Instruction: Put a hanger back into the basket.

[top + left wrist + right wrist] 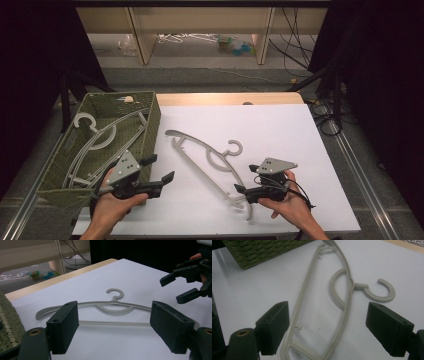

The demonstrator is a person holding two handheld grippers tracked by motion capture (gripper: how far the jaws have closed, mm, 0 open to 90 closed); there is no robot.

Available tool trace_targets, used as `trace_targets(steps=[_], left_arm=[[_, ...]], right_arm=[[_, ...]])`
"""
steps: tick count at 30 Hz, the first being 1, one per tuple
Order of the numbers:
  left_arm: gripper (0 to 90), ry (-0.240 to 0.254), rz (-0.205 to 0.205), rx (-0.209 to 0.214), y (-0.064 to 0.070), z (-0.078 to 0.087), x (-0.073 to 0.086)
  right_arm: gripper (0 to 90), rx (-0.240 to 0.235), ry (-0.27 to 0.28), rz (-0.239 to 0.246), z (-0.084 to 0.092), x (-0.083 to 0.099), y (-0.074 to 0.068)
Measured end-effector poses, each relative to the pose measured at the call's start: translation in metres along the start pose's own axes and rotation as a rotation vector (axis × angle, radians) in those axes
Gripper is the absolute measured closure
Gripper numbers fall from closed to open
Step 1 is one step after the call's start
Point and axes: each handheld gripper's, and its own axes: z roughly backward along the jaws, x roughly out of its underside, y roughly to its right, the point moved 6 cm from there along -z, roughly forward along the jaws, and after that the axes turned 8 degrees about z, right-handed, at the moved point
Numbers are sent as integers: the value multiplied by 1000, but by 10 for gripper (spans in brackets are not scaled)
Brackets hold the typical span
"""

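Note:
A grey plastic hanger (210, 160) lies flat on the white table sheet, hook toward the right. My left gripper (160, 168) hovers beside the basket's near right corner, jaws open and empty, pointing at the hanger (112, 306). In the left gripper view its jaws (115, 327) frame the hanger from a distance. My right gripper (245, 178) is open at the hanger's near end. In the right gripper view, the open jaws (327, 327) straddle the hanger (348, 290) without touching it. A second grey hanger (95, 140) lies inside the green woven basket (150, 115).
The basket stands at the table's left edge, and its corner (262, 250) appears in the right gripper view. Wooden shelf legs (142, 40) and cables (295, 45) are on the floor beyond the table. The right gripper (172, 290) appears at the left gripper view's right edge.

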Motion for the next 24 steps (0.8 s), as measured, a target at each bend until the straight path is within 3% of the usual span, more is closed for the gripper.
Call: trace_targets(steps=[6, 10, 18, 20, 24], left_arm=[[227, 13, 3, 35, 17, -2, 10], [224, 2, -15, 57, 24, -8, 19], [223, -34, 18, 70, 28, -18, 39], [223, -32, 27, 69, 29, -21, 42], [222, -53, 17, 71, 30, -23, 48]], right_arm=[[201, -14, -5, 17, -2, 2, -1], [200, -3, -6, 15, -3, 3, 0], [199, -13, -18, 4, -3, 4, -2], [199, -11, -12, 20, -3, 3, -2], [199, -16, -14, 19, -3, 3, -3]])
